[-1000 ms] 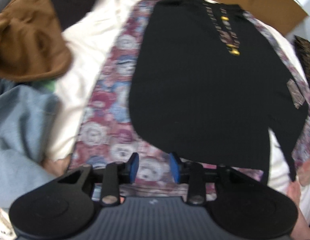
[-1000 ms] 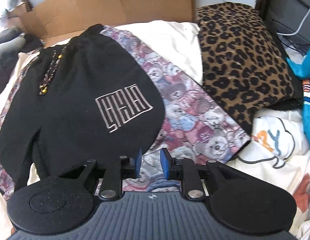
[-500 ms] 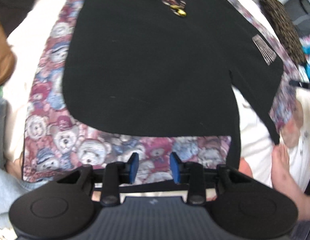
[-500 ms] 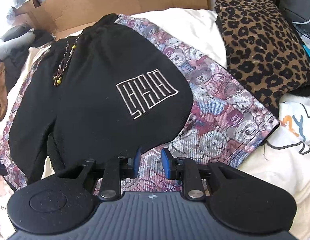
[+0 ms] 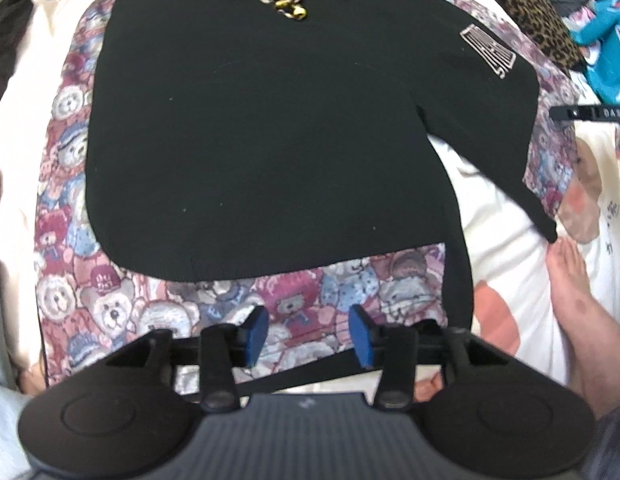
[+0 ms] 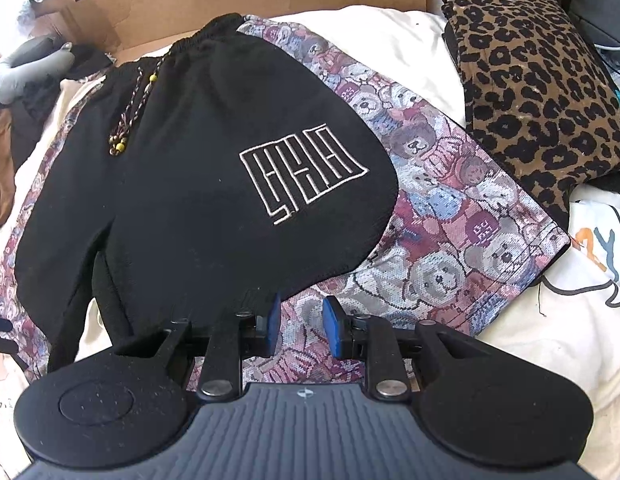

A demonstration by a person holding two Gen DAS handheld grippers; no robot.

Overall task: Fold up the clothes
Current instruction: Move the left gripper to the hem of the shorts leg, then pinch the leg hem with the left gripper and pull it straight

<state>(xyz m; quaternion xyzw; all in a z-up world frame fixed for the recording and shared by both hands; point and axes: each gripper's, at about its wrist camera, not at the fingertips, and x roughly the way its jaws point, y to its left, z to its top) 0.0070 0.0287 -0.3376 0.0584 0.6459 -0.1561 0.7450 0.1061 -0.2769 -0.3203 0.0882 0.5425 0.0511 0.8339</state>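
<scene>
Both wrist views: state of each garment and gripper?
black shorts: spread flat on the teddy-bear print garment, not folded.
teddy-bear print garment: spread flat beneath the shorts, not folded.
drawstring: loose across the shorts' front.
leopard print fabric: folded, off to the side.
left gripper: opening, nothing between the fingers.
right gripper: open, nothing held.

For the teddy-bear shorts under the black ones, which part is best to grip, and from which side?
Probably the bare bottom hem of the teddy-bear shorts, coming from above at the near edge. There the fabric lies flat and sticks out past the black shorts. The right gripper already hangs open over it; the left gripper is opening, nothing between its pads.
</scene>
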